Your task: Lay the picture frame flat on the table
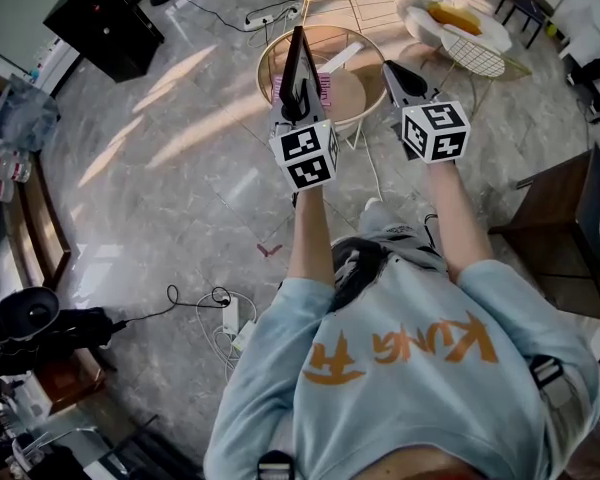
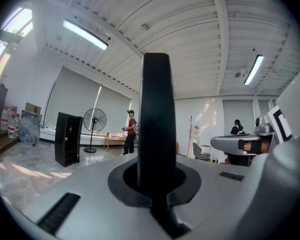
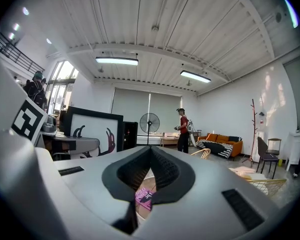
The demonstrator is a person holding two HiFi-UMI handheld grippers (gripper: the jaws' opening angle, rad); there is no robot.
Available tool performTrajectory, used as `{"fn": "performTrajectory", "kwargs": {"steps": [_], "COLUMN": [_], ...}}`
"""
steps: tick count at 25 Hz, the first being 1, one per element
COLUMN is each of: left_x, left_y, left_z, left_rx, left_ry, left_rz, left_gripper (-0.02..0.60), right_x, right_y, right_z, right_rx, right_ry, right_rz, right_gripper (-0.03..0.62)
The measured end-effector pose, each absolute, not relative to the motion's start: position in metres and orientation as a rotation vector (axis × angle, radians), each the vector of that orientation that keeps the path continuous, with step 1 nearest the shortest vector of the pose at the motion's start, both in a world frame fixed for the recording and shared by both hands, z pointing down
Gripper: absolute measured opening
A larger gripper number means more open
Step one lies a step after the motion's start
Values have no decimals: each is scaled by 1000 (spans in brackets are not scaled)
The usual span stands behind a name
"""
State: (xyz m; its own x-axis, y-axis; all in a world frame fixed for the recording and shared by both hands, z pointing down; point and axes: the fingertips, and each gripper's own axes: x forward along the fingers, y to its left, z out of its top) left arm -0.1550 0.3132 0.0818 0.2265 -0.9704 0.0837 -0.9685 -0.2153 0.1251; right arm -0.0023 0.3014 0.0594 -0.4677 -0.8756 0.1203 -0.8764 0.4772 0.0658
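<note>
The head camera looks steeply down from above the person, over the shoulders and forearms to the left gripper (image 1: 298, 43) and right gripper (image 1: 391, 68), with the round bench (image 1: 352, 96) just past their fingers. Each gripper camera sits close behind its own fingers and faces out level across the room. Both catch the same fan (image 2: 94, 120) and the person in red (image 2: 131, 133) far beyond the fingers. The right one also sees the pink book (image 3: 145, 198) below its fingers, shared with the head camera.
</note>
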Motion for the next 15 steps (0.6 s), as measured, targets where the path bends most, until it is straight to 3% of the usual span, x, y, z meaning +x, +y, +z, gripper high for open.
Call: {"fn": "performTrajectory", "kwargs": {"steps": [15], "left_x": [-192], "left_y": [278], "left_z": [76], "left_rx": [2255], "left_ry": [-1928], "left_rz": [-129], "left_gripper": [26], "right_x": [-23], "right_y": [262], "right_z": [42], "right_rx": [1478], "right_ry": [-2602], "right_rz": [-67], "right_gripper": [-3]}}
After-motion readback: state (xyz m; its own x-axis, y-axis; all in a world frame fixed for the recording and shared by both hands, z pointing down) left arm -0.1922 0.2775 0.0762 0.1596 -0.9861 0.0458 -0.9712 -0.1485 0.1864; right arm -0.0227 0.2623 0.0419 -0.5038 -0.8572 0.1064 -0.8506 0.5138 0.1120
